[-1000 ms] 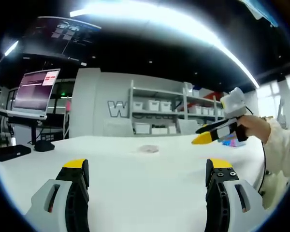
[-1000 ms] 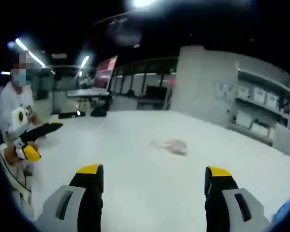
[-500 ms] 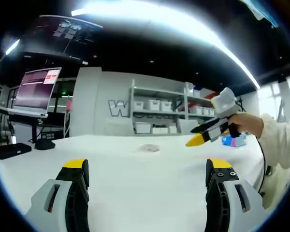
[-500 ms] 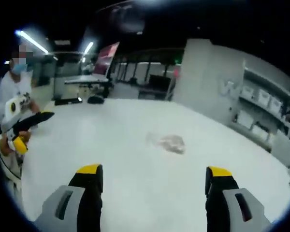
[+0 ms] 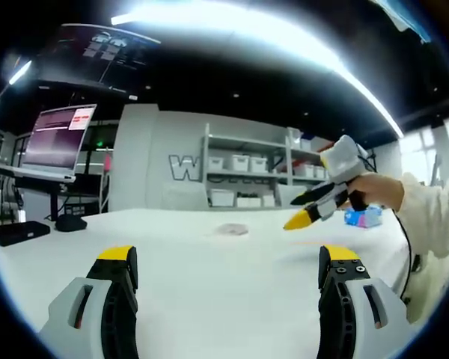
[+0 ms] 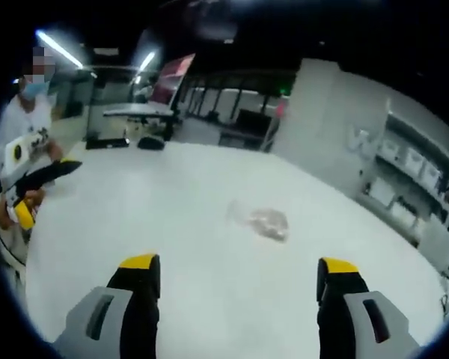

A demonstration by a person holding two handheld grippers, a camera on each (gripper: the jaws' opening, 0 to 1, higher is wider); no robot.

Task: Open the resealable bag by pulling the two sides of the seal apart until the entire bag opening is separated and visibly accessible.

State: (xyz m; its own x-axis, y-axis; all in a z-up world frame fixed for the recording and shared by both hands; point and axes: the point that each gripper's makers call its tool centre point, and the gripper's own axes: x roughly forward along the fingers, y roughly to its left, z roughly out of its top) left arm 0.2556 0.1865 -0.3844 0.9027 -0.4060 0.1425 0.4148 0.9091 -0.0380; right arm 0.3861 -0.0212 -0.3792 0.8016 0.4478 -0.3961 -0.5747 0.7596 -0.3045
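Note:
A small clear resealable bag (image 6: 263,222) lies flat on the white table (image 6: 172,194), well ahead of my right gripper (image 6: 239,278), which is open and empty. In the left gripper view the same bag (image 5: 230,230) is a small patch far across the table. My left gripper (image 5: 232,269) stands open with nothing between its jaws, low over the table's near part. The right gripper (image 5: 314,209), held by a hand in a white sleeve, hangs in the air right of the bag. In the right gripper view the left gripper (image 6: 30,196) sits at the far left.
A person in white (image 6: 19,142) stands at the table's left edge. Dark devices (image 5: 19,234) lie at the table's far left. A monitor (image 5: 56,138) and shelves with white boxes (image 5: 239,179) stand behind. A blue item (image 5: 361,218) rests near the right edge.
The right gripper has risen and moved toward the bag, which now sits nearer in its view. The left gripper has stayed put.

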